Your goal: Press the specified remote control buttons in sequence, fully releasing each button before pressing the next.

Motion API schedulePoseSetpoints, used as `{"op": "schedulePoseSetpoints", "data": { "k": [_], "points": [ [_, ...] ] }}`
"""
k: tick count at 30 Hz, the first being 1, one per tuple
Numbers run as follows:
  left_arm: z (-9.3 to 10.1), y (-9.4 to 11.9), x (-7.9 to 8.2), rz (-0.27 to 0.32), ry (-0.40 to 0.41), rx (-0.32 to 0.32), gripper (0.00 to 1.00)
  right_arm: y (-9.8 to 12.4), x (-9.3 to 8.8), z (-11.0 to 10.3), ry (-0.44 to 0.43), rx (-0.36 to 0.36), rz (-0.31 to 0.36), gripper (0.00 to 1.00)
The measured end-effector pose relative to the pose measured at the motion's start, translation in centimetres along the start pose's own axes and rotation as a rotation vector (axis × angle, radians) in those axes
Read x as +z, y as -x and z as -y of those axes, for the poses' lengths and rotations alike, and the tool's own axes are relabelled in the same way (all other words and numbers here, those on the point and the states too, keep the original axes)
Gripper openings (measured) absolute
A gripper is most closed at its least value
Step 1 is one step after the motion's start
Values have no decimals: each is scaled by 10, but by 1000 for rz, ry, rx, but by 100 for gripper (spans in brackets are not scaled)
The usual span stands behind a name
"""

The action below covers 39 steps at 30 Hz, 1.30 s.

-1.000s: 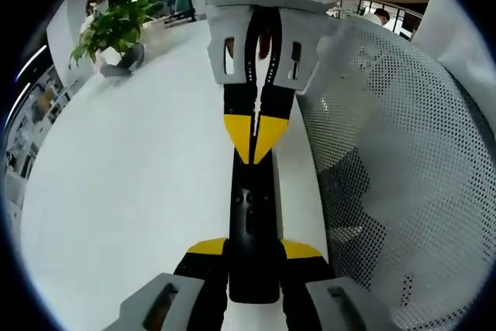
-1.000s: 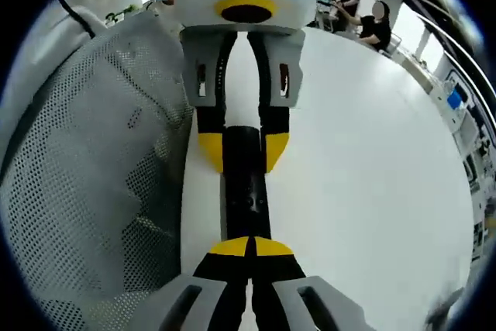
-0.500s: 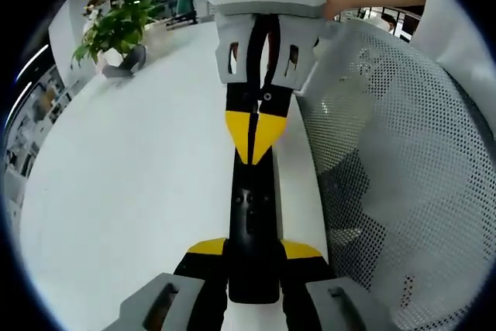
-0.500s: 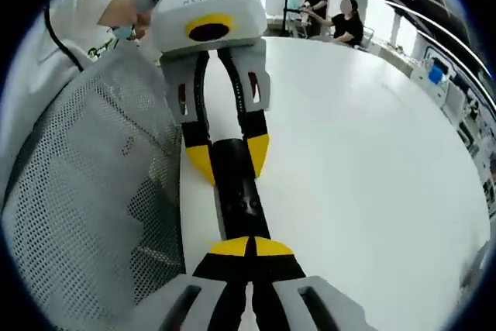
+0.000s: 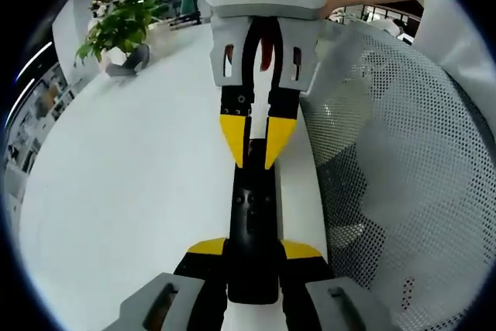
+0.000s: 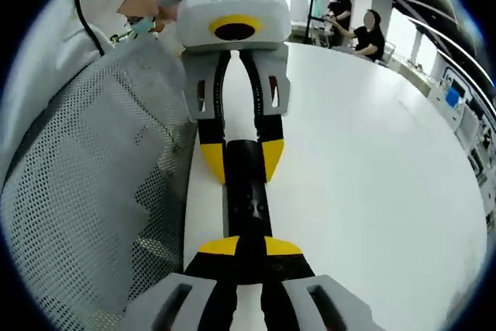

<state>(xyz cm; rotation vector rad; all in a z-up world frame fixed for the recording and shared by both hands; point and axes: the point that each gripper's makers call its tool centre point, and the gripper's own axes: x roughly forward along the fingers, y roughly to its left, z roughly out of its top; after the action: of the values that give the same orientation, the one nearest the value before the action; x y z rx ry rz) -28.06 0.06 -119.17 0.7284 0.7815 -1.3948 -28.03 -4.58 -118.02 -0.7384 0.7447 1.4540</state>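
Note:
A slim black remote [image 5: 253, 207] lies lengthwise over the white table, and my left gripper [image 5: 254, 249] is shut on its near end. My right gripper [image 5: 254, 153] comes down from the top of the left gripper view. Its yellow tips are parted a little over the remote's far end, and I cannot tell whether they touch it. In the right gripper view the remote [image 6: 248, 199] runs from my right gripper [image 6: 252, 247] up to the left gripper [image 6: 241, 156], whose yellow tips clamp its sides. Small buttons show on the remote's middle.
A white perforated mesh surface [image 5: 403, 176] [image 6: 85, 176] lies close beside the remote along the table edge. The table [image 5: 132, 176] [image 6: 364, 153] stretches wide on the other side. A potted plant [image 5: 120, 29] stands far off, and seated people [image 6: 372, 29] are in the background.
My right gripper's tips, pressed together on the remote before, have parted a little. My left gripper keeps its hold on the remote.

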Motion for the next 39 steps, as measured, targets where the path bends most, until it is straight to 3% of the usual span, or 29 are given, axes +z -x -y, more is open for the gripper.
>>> {"op": "schedulePoseSetpoints", "data": {
  "k": [7, 10, 11, 13, 17, 18, 19, 20, 24, 29, 37, 39],
  "points": [
    [0, 0, 0, 25, 12, 9, 24, -3, 0, 0, 43, 11, -84, 6],
    [1, -1, 1, 39, 30, 32, 24, -4, 0, 0, 15, 29, -131, 6],
    [0, -2, 1, 43, 32, 34, 24, -4, -1, 0, 108, 41, -171, 6],
    [-1, -1, 0, 59, 27, 27, 24, -5, 0, 0, 62, 39, -183, 7],
    [0, -2, 1, 74, 29, 24, 24, -5, -1, -3, 108, 11, -221, 7],
    [-1, -2, 1, 78, 30, 22, 24, -6, -1, -3, 133, 15, -212, 7],
    [-1, -2, 1, 79, 24, 21, 24, -6, 0, -1, 51, 4, -168, 7],
    [-1, -2, 1, 79, 26, 22, 24, -5, 0, -1, 27, 4, -118, 7],
    [-1, -2, 0, 81, 23, 19, 24, -2, 0, 0, 15, -10, -36, 7],
    [0, -2, 0, 88, 24, 19, 24, -1, 2, 0, -12, -24, 168, 7],
    [0, -2, 0, 95, 23, 17, 24, -3, 6, 0, 19, 9, 183, 8],
    [0, -2, 0, 94, 23, 17, 24, -4, 6, -1, 89, 38, 136, 8]
  ]
}}
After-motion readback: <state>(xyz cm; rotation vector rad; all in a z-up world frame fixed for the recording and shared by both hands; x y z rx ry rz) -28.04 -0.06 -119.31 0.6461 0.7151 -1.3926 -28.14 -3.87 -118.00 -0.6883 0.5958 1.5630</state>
